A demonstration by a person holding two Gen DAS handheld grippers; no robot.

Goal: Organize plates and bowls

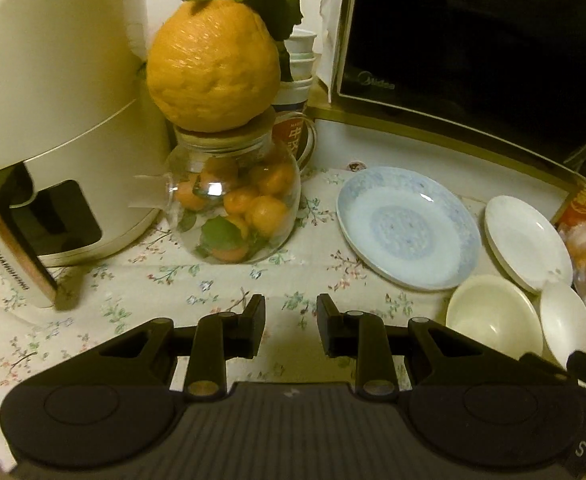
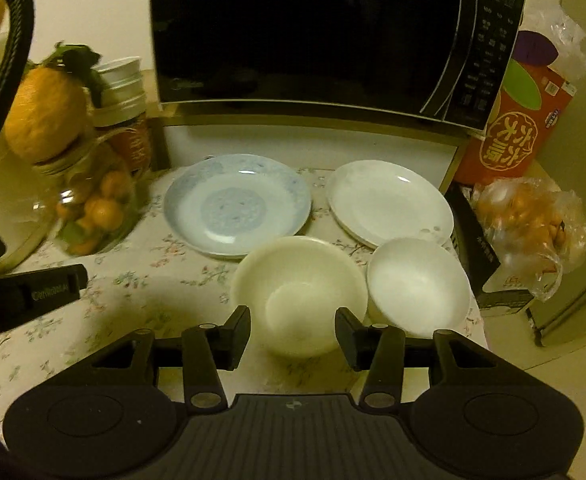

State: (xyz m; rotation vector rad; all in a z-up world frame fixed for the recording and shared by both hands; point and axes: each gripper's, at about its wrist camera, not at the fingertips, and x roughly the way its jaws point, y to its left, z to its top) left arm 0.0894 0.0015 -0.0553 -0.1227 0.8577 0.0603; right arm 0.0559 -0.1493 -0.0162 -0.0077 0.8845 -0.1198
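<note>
With both jaws apart and nothing held, no lift yet. Right gripper (image 2: 293, 330) hanging over the cream bowl (image 2: 299, 292) near the surface's front edge, white bowl (image 2: 417, 284) just beside it toward the right edge, blue plate (image 2: 237, 204) and white plate (image 2: 389, 200) behind. Straddle one wall, not the whole rim; close gently; lift clear of the neighbour. Left gripper (image 1: 291, 326) empty too: keep clear of the glass jar (image 1: 233, 204).
</note>
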